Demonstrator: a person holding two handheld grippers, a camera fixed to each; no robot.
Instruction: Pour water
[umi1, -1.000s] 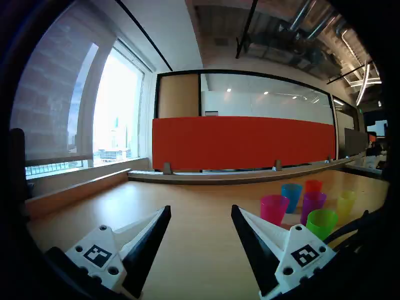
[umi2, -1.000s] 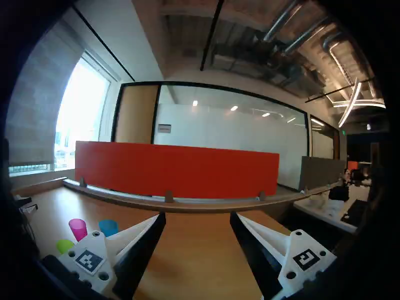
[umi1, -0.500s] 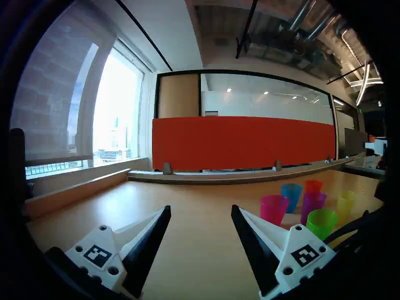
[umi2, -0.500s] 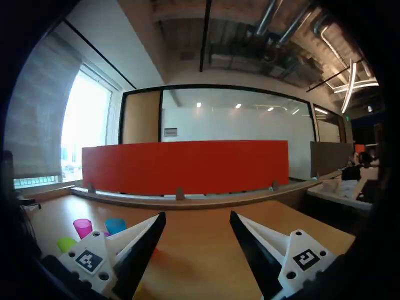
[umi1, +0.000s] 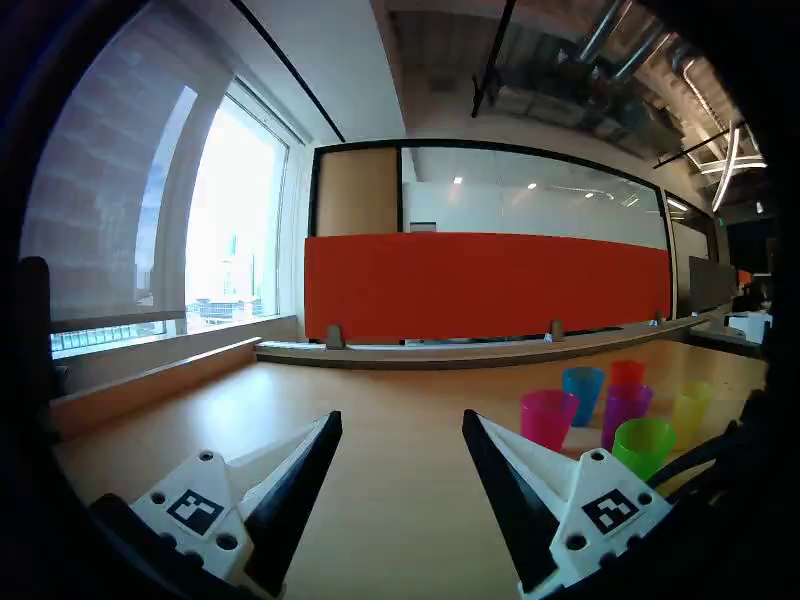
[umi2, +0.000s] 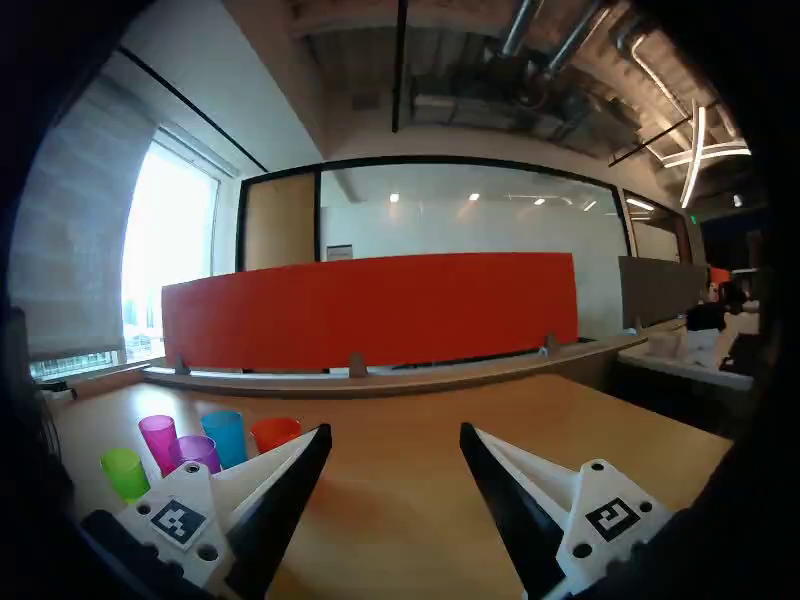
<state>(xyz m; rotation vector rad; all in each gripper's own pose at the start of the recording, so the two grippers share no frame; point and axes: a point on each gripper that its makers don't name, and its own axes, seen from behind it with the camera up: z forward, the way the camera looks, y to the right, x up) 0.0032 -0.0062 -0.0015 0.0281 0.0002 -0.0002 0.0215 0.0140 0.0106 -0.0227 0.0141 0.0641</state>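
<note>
Six bright plastic cups (umi1: 610, 410), upright and bunched together on a wooden tabletop (umi1: 400, 395), short of its far edge and toward its right edge as framed in the left gripper view. Nearest the camera, a green cup (umi1: 643, 446); just beside it, a pink cup (umi1: 547, 418) and a purple cup (umi1: 625, 410); behind those, a blue cup (umi1: 583, 393) and a red cup (umi1: 627, 372); on the right of the group, a yellow cup (umi1: 692, 408). Contents impossible to tell from this low angle.

Low over the near part of the tabletop, the left gripper (umi1: 400, 470), jaws spread wide with nothing between them, its right finger (umi1: 520, 480) pointing toward the pink cup but well short of it.

Equally wide apart and empty over bare wood, the right gripper (umi2: 393, 480). In the right gripper view, five of the cups beyond its left finger (umi2: 260, 490), toward the tabletop's left edge: green (umi2: 124, 473), pink (umi2: 158, 443), purple (umi2: 196, 453), blue (umi2: 224, 437) and red (umi2: 273, 433) in a tight bunch, the purple and red ones partly hidden behind that finger.

Along the tabletop's far edge, a long red divider panel (umi1: 485, 285) above a raised ledge (umi1: 450, 352). Behind it, a glass wall (umi1: 530, 205). At the left, a bright window (umi1: 235, 235). Overhead, exposed pipes (umi2: 530, 25) and strip lights (umi2: 695, 150).
</note>
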